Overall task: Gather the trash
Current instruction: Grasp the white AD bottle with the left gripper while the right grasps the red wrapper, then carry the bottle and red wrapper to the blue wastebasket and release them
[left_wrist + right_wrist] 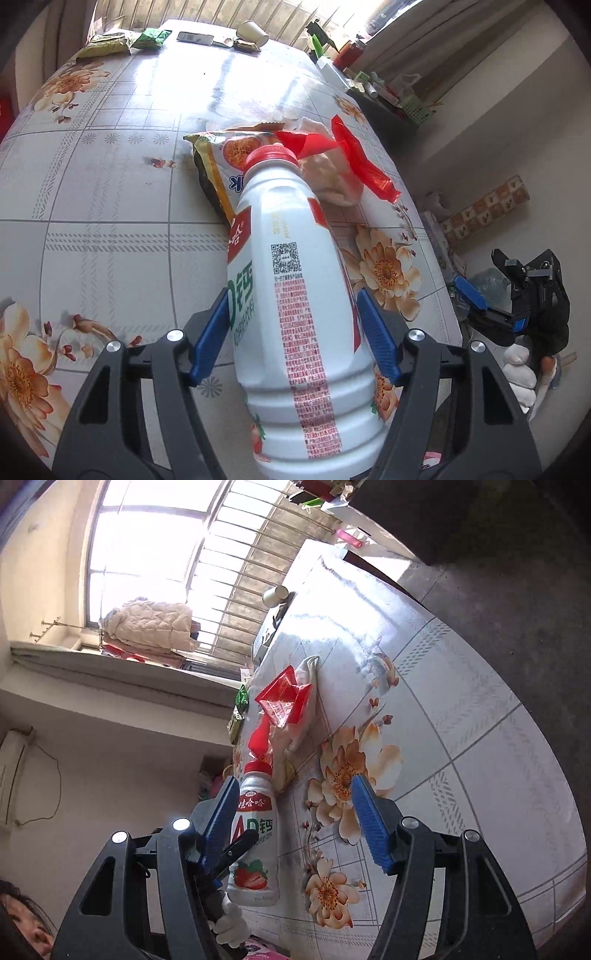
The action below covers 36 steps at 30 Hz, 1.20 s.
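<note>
Between the left gripper's (293, 325) blue pads, pinching the white bottle (295, 295) mid-body, likely light, smooth, slippery plastic; right gripper (295, 819) gaping empty.

A broad stretch of the desk (110, 184) lies bare left of the bottle (295, 295), open all the way to the far wrappers (107, 44). Ahead, a heap of packets (221, 158) and red wrapper (354, 155) blocks the way (tissue wadded among them). Clutter (354, 74) lines the right edge.
</note>
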Available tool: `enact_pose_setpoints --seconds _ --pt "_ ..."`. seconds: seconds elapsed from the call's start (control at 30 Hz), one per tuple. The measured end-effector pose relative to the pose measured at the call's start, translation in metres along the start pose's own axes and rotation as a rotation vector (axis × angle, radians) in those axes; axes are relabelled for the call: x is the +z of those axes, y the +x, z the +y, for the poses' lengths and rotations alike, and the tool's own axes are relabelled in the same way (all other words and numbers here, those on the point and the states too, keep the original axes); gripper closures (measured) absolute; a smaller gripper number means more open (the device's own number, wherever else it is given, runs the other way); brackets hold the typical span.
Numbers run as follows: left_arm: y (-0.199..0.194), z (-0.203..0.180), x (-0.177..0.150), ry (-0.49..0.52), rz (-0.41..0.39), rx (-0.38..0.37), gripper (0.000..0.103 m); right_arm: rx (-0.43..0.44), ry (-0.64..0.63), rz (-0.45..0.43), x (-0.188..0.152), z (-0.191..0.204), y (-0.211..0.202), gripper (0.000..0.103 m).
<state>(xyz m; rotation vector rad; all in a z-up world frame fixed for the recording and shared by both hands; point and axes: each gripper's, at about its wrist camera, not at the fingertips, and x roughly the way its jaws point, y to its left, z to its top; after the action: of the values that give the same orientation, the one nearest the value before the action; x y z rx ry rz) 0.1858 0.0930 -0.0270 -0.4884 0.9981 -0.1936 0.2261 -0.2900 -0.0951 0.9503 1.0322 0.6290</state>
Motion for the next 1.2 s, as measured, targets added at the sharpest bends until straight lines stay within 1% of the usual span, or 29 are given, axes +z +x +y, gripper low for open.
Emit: enact_pose_setpoints --seconds 0.1,0.2,0.3,0.37,0.5,0.53,0.57,0.6,0.63,0.7,0.73,0.83,1.07,1.2 --pt "-0.008 0.008 -0.008 -0.004 -0.012 0.009 0.038 -0.008 0.041 0.028 0.013 -0.001 0.035 0.041" --pt "-0.011 0.014 -0.014 -0.005 -0.017 0.005 0.038 -0.033 0.041 0.042 0.023 0.005 0.068 0.041" --pt "-0.013 0.018 -0.017 -0.009 -0.023 0.009 0.039 -0.069 0.034 0.021 0.039 0.010 0.091 0.045" --pt "-0.013 0.022 -0.020 -0.016 -0.018 0.000 0.039 -0.076 0.046 0.010 0.049 0.010 0.102 0.048" --pt "-0.013 0.027 -0.023 -0.013 -0.024 -0.006 0.039 -0.083 0.059 0.005 0.062 0.012 0.119 0.057" --pt "-0.014 0.027 -0.023 -0.012 -0.028 -0.004 0.039 -0.084 0.055 0.006 0.064 0.014 0.123 0.063" --pt "-0.016 0.029 -0.024 -0.013 -0.032 -0.002 0.039 -0.085 0.052 0.005 0.065 0.016 0.126 0.066" --pt "-0.018 0.031 -0.027 -0.014 -0.036 0.000 0.039 -0.088 0.050 0.003 0.066 0.016 0.128 0.072" --pt "-0.019 0.033 -0.027 -0.016 -0.039 0.001 0.039 -0.085 0.050 0.002 0.067 0.017 0.129 0.082" --pt "-0.021 0.034 -0.027 -0.025 -0.044 0.000 0.039 -0.078 0.047 -0.001 0.066 0.019 0.128 0.092" --pt "-0.022 0.035 -0.028 -0.028 -0.047 0.000 0.039 -0.073 0.045 -0.007 0.066 0.020 0.126 0.094" --pt "-0.024 0.036 -0.026 -0.030 -0.058 0.006 0.039 -0.045 0.036 -0.027 0.064 0.021 0.115 0.097" --pt "-0.033 0.033 -0.026 -0.034 -0.080 0.004 0.040 0.010 0.042 -0.074 0.054 0.024 0.080 0.097" --pt "-0.041 0.028 -0.028 -0.026 -0.097 0.001 0.040 0.042 0.059 -0.094 0.044 0.017 0.055 0.097"
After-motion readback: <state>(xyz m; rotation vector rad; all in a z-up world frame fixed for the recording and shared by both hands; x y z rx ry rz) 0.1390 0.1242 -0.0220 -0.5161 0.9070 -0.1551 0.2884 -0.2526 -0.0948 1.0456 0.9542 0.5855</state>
